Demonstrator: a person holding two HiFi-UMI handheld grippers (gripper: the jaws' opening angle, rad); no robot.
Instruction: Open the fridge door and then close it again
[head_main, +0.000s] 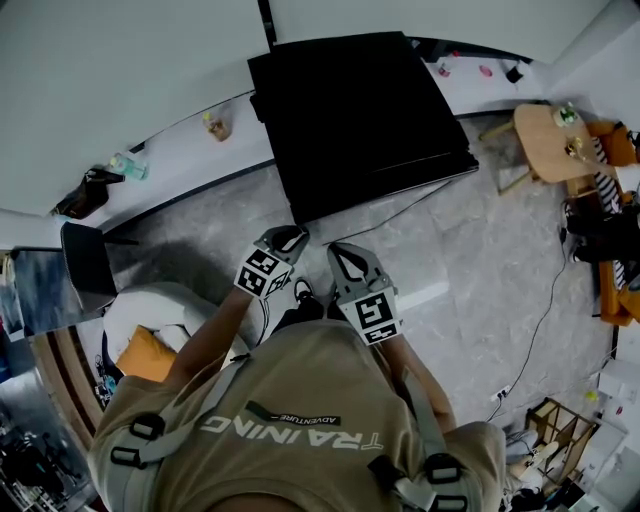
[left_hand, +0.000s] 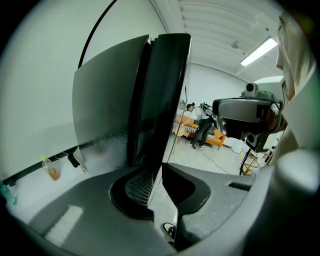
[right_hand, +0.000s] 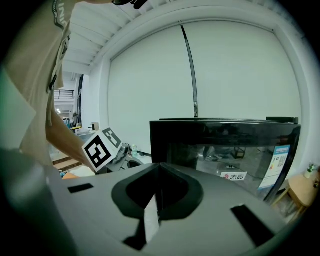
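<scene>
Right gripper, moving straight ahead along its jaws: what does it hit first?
The black fridge, on its glossy front. The right gripper, jaws together and empty, points squarely at it, and nothing shows in between. How far off the fridge stands is hard to judge.

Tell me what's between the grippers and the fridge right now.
In the head view, only a short strip of bare grey floor separates the left gripper and right gripper from the fridge, apart from a thin cable crossing it.

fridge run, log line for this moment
fridge: door looks shut | left gripper: shut, empty, short of fridge | right gripper: shut, empty, short of fridge | contact: none
</scene>
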